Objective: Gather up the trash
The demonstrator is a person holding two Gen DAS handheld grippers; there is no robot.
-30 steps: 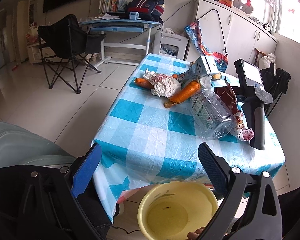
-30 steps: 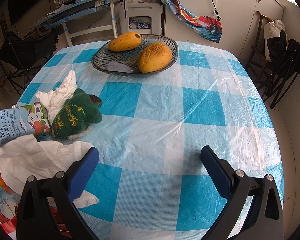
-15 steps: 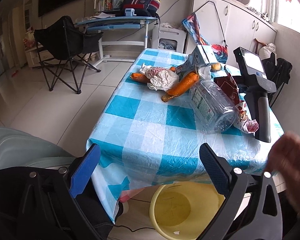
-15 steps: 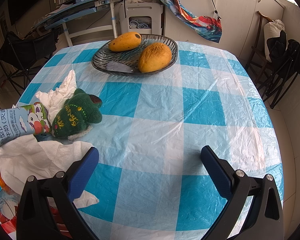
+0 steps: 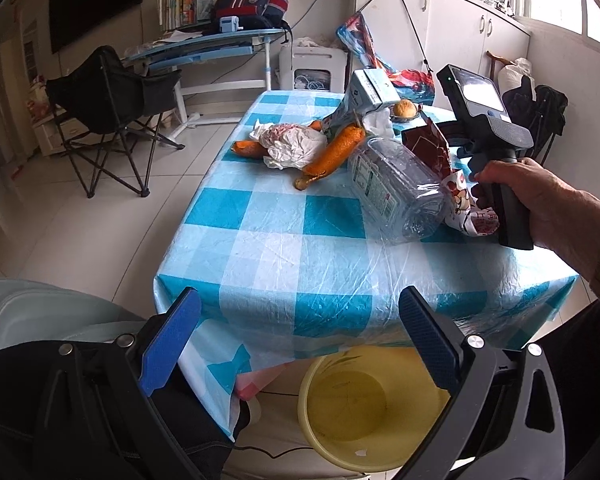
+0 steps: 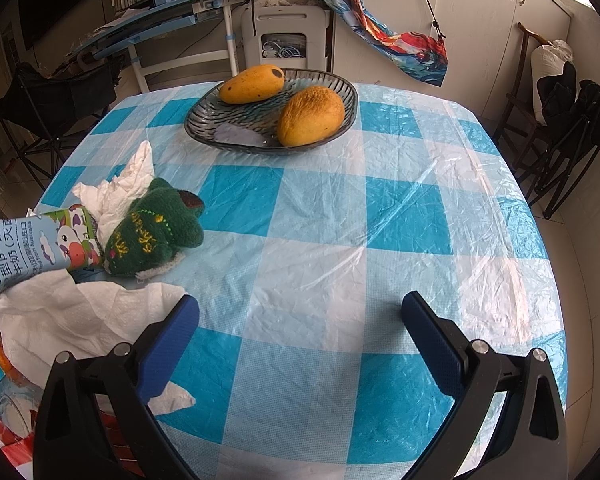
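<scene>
My left gripper [image 5: 300,340] is open and empty, just off the near edge of the blue-checked table [image 5: 268,248]. Below it, a yellow bucket [image 5: 332,392] stands under the table's edge. On the table lie a clear plastic bottle [image 5: 396,192], a red snack bag [image 5: 432,148], a carrot [image 5: 336,152], crumpled paper [image 5: 296,144] and a milk carton [image 5: 364,96]. A hand [image 5: 540,200] grips the right gripper's handle [image 5: 504,208], which rests on the table. My right gripper [image 6: 300,328] is open and empty over the cloth, with white tissue [image 6: 60,320] beside its left finger.
A glass dish [image 6: 204,120] with two mangoes stands at the far side. A green knitted piece [image 6: 152,232] lies against the milk carton [image 6: 32,244]. A black folding chair [image 5: 112,100] and a desk [image 5: 204,44] stand on the tiled floor to the left.
The left wrist view has shifted, so the bucket now sits lower right. A hand has come in from the right and taken hold of the right gripper's handle. The right wrist view is unchanged.
</scene>
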